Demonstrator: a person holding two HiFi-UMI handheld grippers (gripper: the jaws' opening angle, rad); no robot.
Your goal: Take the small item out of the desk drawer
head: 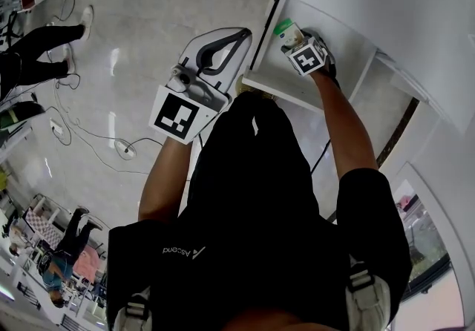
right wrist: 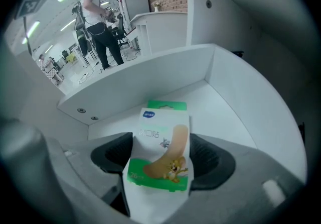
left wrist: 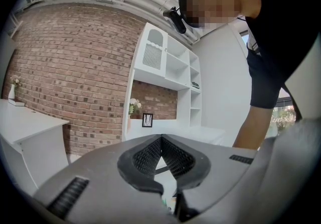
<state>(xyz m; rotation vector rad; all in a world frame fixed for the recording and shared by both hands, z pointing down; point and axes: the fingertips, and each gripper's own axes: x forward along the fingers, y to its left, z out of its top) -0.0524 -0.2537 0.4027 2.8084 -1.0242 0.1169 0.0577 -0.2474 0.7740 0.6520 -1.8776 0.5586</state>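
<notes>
The plaster box (right wrist: 159,137) is clamped in the right gripper's (right wrist: 161,160) jaws inside the open drawer (right wrist: 235,102) — it is best lifted straight, clear of the walls; the left gripper's (left wrist: 160,140) jaws are closed, empty.

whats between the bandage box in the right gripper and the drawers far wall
Nothing but bare white drawer floor lies between the small white-and-green bandage box and the drawer's far wall, as the right gripper view shows.
</notes>
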